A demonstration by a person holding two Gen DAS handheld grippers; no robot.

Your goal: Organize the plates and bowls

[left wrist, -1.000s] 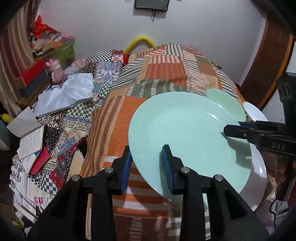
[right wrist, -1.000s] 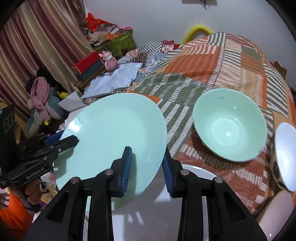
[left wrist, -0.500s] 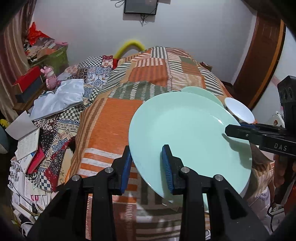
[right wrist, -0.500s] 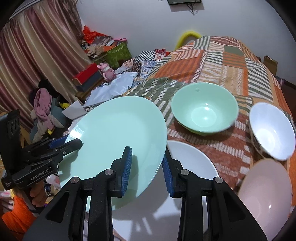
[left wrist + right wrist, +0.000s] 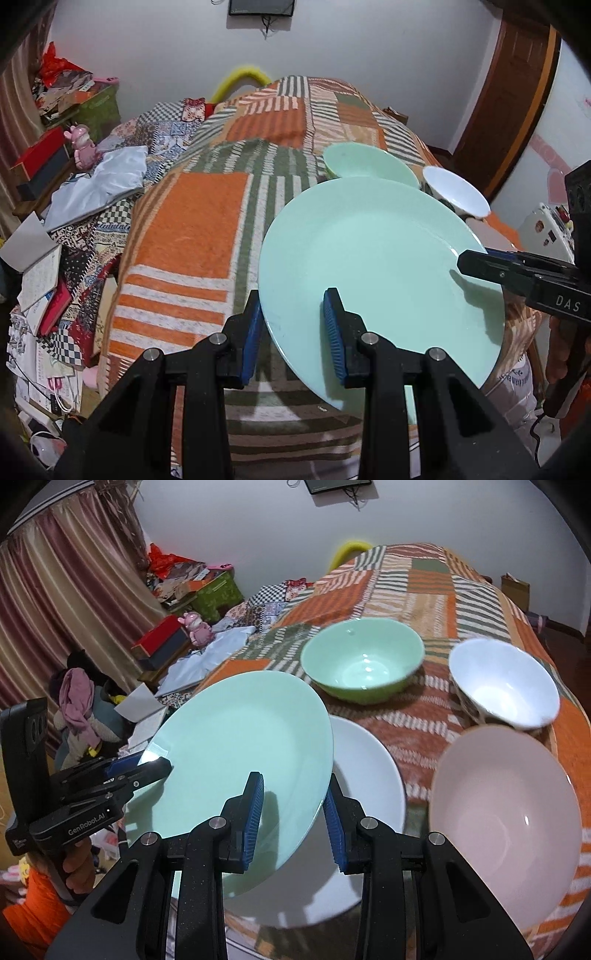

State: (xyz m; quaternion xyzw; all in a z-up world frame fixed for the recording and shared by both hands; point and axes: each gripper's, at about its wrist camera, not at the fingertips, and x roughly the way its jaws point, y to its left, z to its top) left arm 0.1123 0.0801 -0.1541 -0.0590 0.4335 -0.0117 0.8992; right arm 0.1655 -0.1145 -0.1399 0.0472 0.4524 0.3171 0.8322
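Both grippers have carried green plate [image 5: 236,757] back off white plate [image 5: 364,771] | left gripper [image 5: 293,332], right gripper [image 5: 293,814]: jaws clamped on opposite rims | keep it level, move together.

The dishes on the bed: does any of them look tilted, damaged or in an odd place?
The large pale green plate is tilted in the air, held at its rim by the left gripper and the right gripper. The green bowl, white bowl, pink bowl and white plate rest upright; no damage shows.
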